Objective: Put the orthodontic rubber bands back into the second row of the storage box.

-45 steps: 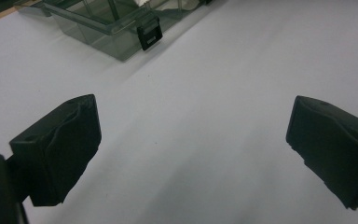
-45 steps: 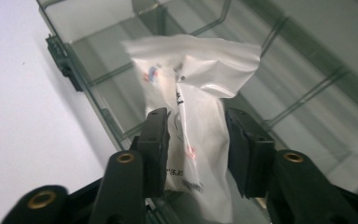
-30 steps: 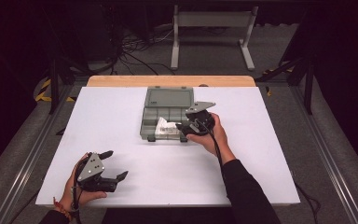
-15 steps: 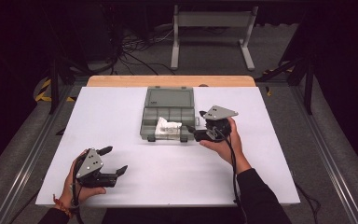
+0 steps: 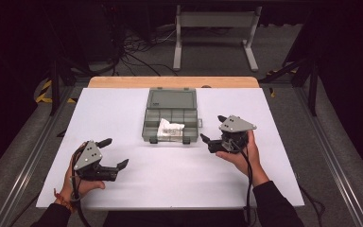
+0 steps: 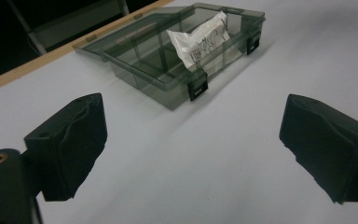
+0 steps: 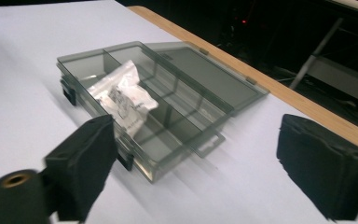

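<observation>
A grey see-through compartment box (image 5: pixel 147 128) lies open at the middle of the white table, its lid (image 5: pixel 172 99) folded back flat. A white plastic bag (image 5: pixel 170 129) rests in a front compartment. My right gripper (image 5: pixel 212 127) is just right of the box and apart from it. Its jaws have just been opening and stand open with nothing between them. In the right gripper view the box (image 7: pixel 168 158) and bag (image 7: pixel 121 98) lie ahead of the gripper (image 7: pixel 196 163). My left gripper (image 5: pixel 116 151) is at the near left, open and empty. It faces the box (image 6: pixel 168 88) and bag (image 6: pixel 200 39).
The table's far edge is a wooden strip (image 5: pixel 170 82). Behind it on the floor stand a metal frame (image 5: pixel 215 28) and loose cables (image 5: pixel 137 45). Metal rails (image 5: pixel 340 175) run along both sides of the table. Bare white surface (image 5: pixel 170 175) lies between the two hands.
My right gripper has drawn back to the right, away from the box, and its jaws have spread, with the bag left in the compartment. The left hand has barely shifted.
</observation>
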Tool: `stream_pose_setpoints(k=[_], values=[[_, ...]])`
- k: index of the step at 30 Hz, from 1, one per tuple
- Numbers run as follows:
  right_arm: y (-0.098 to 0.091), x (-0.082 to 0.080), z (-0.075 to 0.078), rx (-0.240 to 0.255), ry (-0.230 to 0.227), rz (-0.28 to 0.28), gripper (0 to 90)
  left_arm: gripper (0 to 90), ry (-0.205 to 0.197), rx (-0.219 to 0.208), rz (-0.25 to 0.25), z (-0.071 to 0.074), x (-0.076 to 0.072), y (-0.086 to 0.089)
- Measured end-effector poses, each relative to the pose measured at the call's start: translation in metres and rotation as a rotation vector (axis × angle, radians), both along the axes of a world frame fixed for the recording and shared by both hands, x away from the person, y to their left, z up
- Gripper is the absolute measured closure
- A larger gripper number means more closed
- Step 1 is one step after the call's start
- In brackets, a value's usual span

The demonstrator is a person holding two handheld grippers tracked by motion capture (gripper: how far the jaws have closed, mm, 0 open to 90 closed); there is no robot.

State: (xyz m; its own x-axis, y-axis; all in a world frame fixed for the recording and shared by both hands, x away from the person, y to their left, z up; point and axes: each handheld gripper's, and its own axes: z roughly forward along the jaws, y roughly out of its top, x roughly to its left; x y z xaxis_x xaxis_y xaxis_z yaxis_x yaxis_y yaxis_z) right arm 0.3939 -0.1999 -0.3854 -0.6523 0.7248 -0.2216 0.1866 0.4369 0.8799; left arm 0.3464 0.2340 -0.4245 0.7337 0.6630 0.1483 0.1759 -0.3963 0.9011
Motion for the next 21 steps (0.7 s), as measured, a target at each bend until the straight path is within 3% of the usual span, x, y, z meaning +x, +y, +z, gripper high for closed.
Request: stream_pose_setpoints(k=[4, 9, 15, 17, 18, 20, 21], values=[[-0.011, -0.005, -0.005, 0.006, 0.007, -0.013, 5.9, 3.2, -0.005, -0.007, 0.016, 0.005, 0.009, 0.0], [-0.022, -0.013, -0.011, -0.001, 0.006, -0.026, 8.4, 3.4, -0.015, -0.009, 0.013, 0.007, 0.014, 0.006], [-0.034, -0.026, -0.016, 0.0, 0.024, -0.013, 12.3, 9.8, 0.003, 0.007, 0.029, -0.002, 0.012, 0.015], [-0.038, -0.029, -0.02, 0.001, 0.026, -0.014, 19.9, 24.6, -0.005, 0.069, 0.045, -0.006, 0.01, 0.015], [-0.039, -0.03, -0.023, -0.003, 0.048, 0.001, 27.3, 31.7, -0.001, 0.064, 0.026, -0.008, 0.009, 0.016], [-0.042, -0.031, -0.03, -0.028, 0.049, -0.011, 43.5, 52.0, 0.019, 0.061, 0.017, -0.012, 0.008, 0.018], [-0.045, -0.031, -0.034, -0.013, 0.077, 0.001, 53.5, 61.4, 0.023, 0.055, 0.006, -0.013, 0.007, 0.019]])
